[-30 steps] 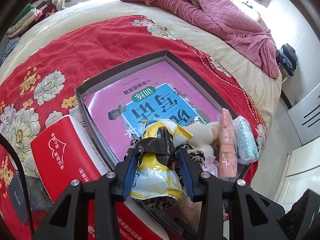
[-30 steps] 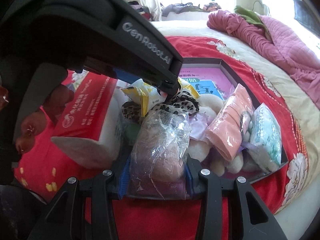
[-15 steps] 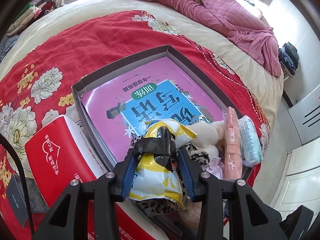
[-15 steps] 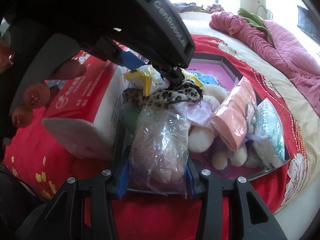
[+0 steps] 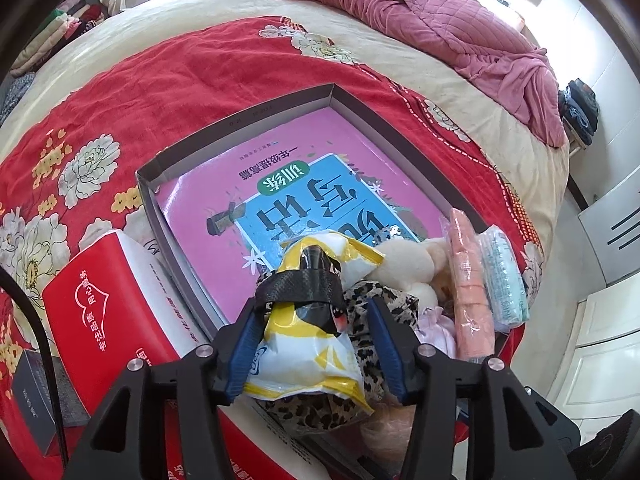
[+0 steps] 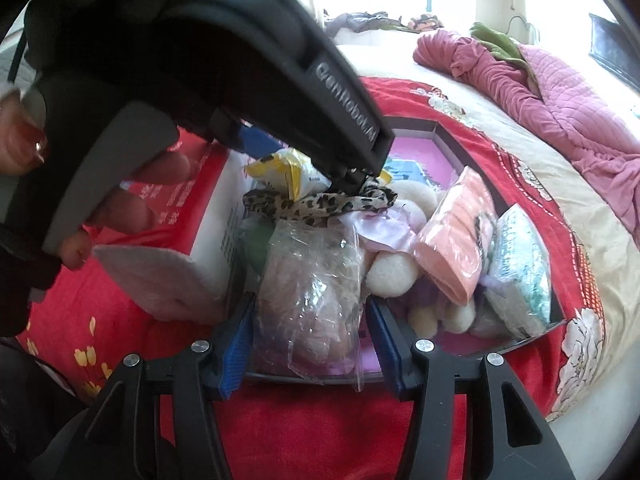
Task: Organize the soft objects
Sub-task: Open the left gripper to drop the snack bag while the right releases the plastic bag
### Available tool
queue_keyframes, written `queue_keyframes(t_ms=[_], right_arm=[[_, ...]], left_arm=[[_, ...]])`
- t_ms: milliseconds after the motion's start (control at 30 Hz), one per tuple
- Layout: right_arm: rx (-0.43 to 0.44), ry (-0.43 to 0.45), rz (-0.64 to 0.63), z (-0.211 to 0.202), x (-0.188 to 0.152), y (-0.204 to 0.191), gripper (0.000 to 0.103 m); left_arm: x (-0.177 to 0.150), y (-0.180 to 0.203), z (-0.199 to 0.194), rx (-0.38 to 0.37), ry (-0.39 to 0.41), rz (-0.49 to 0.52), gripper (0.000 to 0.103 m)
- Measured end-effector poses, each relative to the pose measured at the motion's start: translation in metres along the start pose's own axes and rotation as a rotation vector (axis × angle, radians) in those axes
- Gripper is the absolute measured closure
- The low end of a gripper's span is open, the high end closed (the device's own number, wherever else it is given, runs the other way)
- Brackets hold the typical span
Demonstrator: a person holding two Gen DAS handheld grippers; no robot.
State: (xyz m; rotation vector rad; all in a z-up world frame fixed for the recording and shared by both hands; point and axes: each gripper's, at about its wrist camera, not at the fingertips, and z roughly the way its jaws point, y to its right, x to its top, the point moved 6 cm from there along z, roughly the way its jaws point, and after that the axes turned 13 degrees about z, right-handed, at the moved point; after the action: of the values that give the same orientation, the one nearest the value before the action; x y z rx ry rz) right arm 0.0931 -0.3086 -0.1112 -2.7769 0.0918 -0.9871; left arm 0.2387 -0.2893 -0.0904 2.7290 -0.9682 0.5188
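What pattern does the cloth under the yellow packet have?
Leopard print cloth, tan with dark spots; clearest in the right wrist view.

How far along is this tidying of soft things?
Done: a pink pack, a teal pack and a cream plush lie in the gray box. In hand: the left gripper clamps a yellow packet; the right gripper holds a clear bag. Left: placing both.

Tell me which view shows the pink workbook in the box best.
The left wrist view: the pink workbook lies flat in the grey box, most of its cover visible. In the right wrist view only a small strip shows behind the left claw and the piled soft items.
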Motion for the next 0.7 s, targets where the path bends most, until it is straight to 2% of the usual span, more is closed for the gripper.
queue_keyframes(t_ms=[100, 300, 367, 500, 700], right_arm=[[-0.007, 0.012, 0.003, -0.004, 0.002, 0.001, 0.040], [-0.016, 0.024, 0.001, -0.008, 0.005, 0.003, 0.039], [-0.019, 0.028, -0.002, -0.012, 0.003, 0.001, 0.038], [-0.032, 0.037, -0.004, -0.014, 0.007, 0.002, 0.034], [-0.033, 0.043, -0.007, -0.017, 0.014, 0.008, 0.034]], left_arm=[[-0.001, -0.001, -0.001, -0.007, 0.001, -0.007, 0.047], [-0.002, -0.002, -0.005, -0.027, 0.008, -0.021, 0.041], [-0.001, 0.000, -0.007, -0.037, 0.012, -0.017, 0.035], [-0.001, 0.005, -0.010, -0.037, 0.017, 0.000, 0.035], [-0.001, 0.004, -0.016, -0.043, 0.026, -0.012, 0.035]])
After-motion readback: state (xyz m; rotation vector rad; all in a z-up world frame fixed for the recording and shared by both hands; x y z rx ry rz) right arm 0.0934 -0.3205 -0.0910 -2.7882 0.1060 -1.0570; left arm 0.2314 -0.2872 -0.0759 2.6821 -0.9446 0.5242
